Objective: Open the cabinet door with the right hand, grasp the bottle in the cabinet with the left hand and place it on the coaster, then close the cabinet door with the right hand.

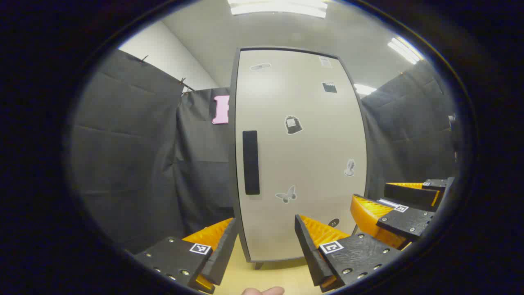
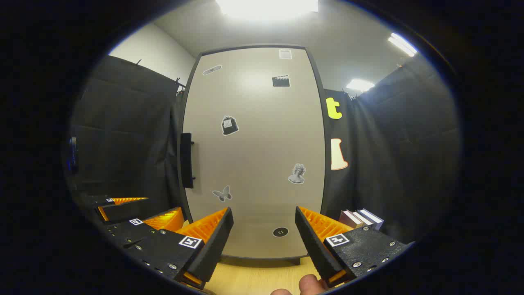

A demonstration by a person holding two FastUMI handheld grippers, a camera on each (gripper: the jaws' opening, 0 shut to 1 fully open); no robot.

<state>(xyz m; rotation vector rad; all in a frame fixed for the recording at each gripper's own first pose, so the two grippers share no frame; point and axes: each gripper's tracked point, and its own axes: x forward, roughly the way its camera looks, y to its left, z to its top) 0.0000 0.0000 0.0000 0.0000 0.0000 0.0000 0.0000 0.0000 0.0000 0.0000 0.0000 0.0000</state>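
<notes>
A tall beige cabinet door [image 1: 301,155] with a dark grey frame stands closed straight ahead in the left gripper view, and it also faces the camera in the right gripper view [image 2: 254,151]. A black upright bar handle [image 1: 251,162] sits near the door's left edge; in the right gripper view the handle [image 2: 186,160] is seen edge-on, standing proud of the door. Small grey and black stickers are scattered over the door, among them a butterfly sticker [image 1: 286,195] low on the panel and a bust sticker [image 2: 297,173] toward the right side. The cabinet stands on short legs on a pale yellow wooden counter [image 1: 270,276].

The left tongs [image 1: 265,237] are apart with nothing between them, pointing at the lower part of the door and short of it. The right tongs [image 2: 264,229] are likewise apart and hold nothing, aimed at the bottom of the door. In the left gripper view the right tongs [image 1: 403,205] show off to the right, near the door's lower right corner; in the right gripper view the left tongs [image 2: 139,213] show at lower left, below the handle.

With the door shut, the bottle cannot be seen. A few books [image 2: 361,218] stand right of the cabinet against the black cloth wall. A fingertip [image 2: 309,284] shows at the bottom edge of the right gripper view.
</notes>
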